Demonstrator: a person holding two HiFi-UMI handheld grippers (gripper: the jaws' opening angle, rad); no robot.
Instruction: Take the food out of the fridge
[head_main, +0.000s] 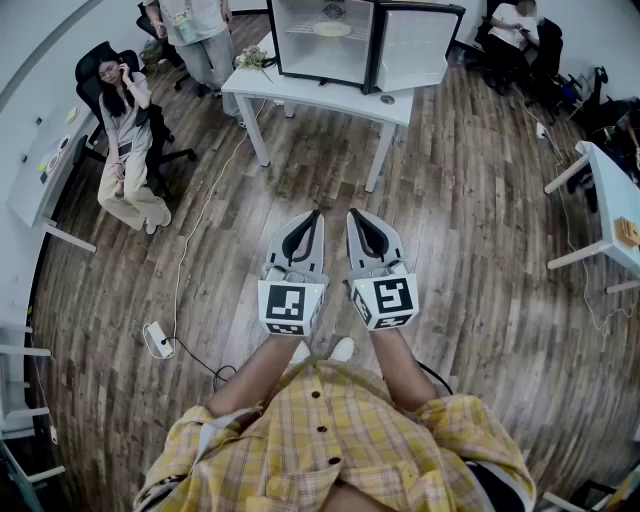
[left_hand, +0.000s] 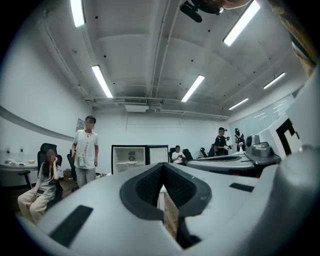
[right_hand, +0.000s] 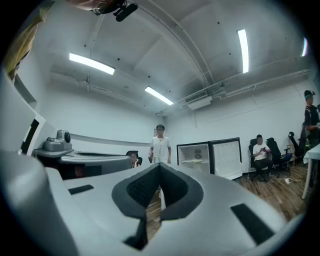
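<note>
A small fridge (head_main: 330, 40) stands on a white table (head_main: 400, 105) across the room, its door (head_main: 415, 45) swung open to the right. On its shelf lies a pale plate of food (head_main: 331, 29). I hold both grippers side by side at waist height, level and pointed at the fridge, a few steps away from it. My left gripper (head_main: 317, 213) is shut with nothing in it, and so is my right gripper (head_main: 352, 213). The left gripper view shows the open fridge (left_hand: 139, 158) just above its closed tips (left_hand: 163, 168). In the right gripper view the fridge (right_hand: 210, 157) stands to the right of the tips (right_hand: 160, 167).
A person sits in an office chair (head_main: 125, 130) at the left and another stands (head_main: 200, 40) beside the fridge table. More people sit at the back right (head_main: 515, 30). A white desk (head_main: 610, 210) is at the right. A power strip (head_main: 158, 340) and cable lie on the wood floor.
</note>
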